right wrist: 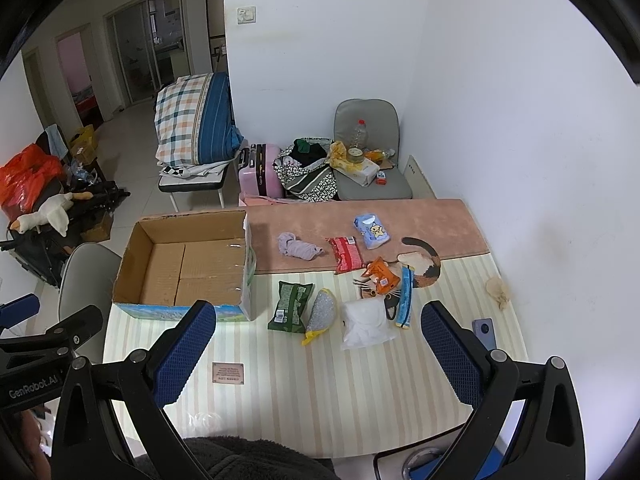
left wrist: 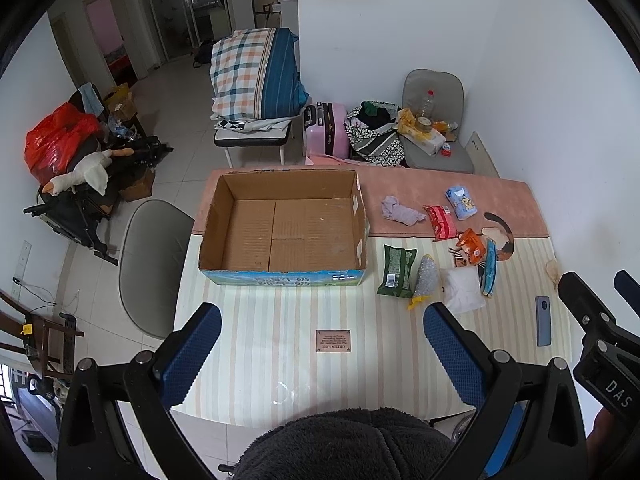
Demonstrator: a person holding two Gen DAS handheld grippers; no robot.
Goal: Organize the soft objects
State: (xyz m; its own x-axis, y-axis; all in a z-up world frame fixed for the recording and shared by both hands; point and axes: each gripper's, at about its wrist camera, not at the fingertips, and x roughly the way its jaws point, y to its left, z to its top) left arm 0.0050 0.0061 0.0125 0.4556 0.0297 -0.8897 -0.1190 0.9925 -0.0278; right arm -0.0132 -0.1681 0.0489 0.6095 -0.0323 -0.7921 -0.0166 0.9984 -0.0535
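While both the left gripper [left wrist: 322,350] and right gripper [right wrist: 318,344] hovered wide open and empty, the cardboard box [left wrist: 280,272] held nothing; soft packets [right wrist: 352,276] lay scattered beside it, unsorted.

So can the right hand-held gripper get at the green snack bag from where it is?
Probably yes: the right hand-held gripper is open above bare tablecloth, and the green snack bag lies just ahead, uncovered.

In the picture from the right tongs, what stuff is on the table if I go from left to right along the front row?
cardboard box → green snack bag → silvery bag with the yellow tip → white bag → blue phone
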